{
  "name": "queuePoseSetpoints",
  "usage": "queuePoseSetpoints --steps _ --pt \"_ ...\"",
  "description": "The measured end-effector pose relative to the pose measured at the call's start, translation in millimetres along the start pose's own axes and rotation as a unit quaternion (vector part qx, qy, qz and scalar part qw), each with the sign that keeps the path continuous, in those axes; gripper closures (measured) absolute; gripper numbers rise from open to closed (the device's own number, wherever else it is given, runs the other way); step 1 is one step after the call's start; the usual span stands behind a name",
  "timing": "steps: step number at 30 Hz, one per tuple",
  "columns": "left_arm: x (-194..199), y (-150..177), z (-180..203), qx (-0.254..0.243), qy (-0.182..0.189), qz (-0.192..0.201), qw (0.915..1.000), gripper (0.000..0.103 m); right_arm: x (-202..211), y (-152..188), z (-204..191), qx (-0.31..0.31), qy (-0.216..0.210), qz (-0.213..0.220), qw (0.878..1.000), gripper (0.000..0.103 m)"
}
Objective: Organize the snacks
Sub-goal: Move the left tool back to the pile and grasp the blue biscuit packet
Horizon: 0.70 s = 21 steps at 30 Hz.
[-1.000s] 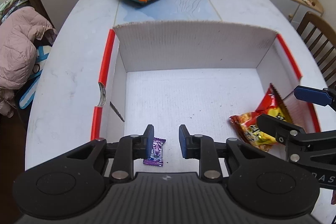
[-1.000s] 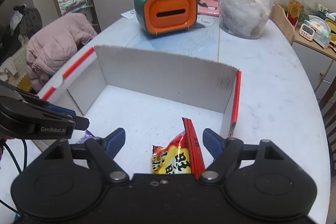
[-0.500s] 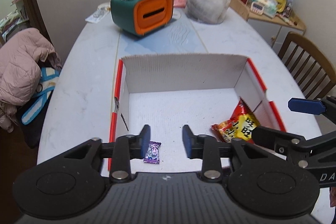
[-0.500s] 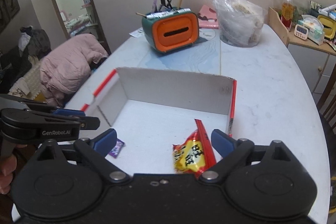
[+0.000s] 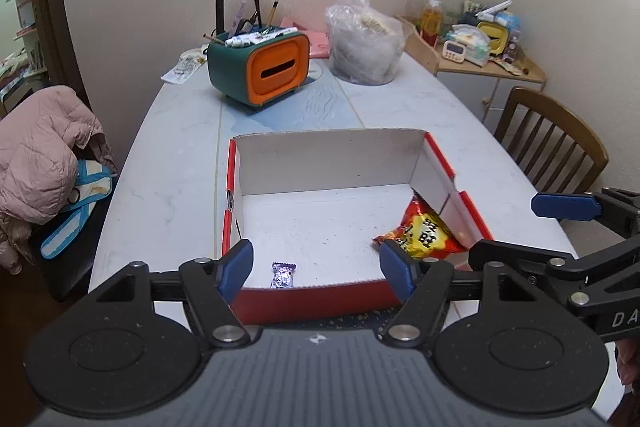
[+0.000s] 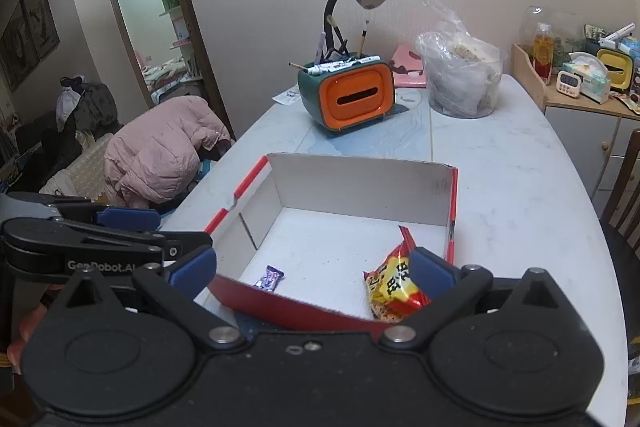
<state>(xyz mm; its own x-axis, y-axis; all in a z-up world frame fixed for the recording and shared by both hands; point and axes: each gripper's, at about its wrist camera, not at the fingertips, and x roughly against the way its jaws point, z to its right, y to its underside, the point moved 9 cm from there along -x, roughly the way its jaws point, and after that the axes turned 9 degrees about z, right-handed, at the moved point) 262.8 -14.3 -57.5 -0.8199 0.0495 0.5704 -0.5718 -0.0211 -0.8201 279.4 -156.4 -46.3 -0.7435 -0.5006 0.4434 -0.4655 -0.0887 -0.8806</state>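
Blue-padded left gripper [image 5: 316, 269] and right gripper [image 6: 312, 269], tilted downward above near box [image 5: 320, 297] edge; jaws just opened wide, empty.

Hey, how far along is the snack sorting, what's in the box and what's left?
Done: the purple candy and the red-and-yellow snack bag both lie inside the red-edged box, apart from each other. In hand: nothing; the left gripper and right gripper have just been opening, and nothing is clamped between the jaws. Left: no other loose snacks show on the table.
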Motion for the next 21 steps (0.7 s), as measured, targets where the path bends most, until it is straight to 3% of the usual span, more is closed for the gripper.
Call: queuePoseSetpoints --steps 10,18,21 --pt "39 17 0 -0.010 0.013 0.030 0.9994 0.020 31 13 -19 0.014 0.013 0.020 1.000 0.001" --pt "62 42 -10 0.004 0.032 0.031 0.9990 0.019 50 29 -24 0.002 0.021 0.023 1.000 0.001" --pt "69 54 -16 0.016 0.039 0.028 0.9987 0.010 55 39 -24 -0.002 0.026 0.020 0.999 0.000"
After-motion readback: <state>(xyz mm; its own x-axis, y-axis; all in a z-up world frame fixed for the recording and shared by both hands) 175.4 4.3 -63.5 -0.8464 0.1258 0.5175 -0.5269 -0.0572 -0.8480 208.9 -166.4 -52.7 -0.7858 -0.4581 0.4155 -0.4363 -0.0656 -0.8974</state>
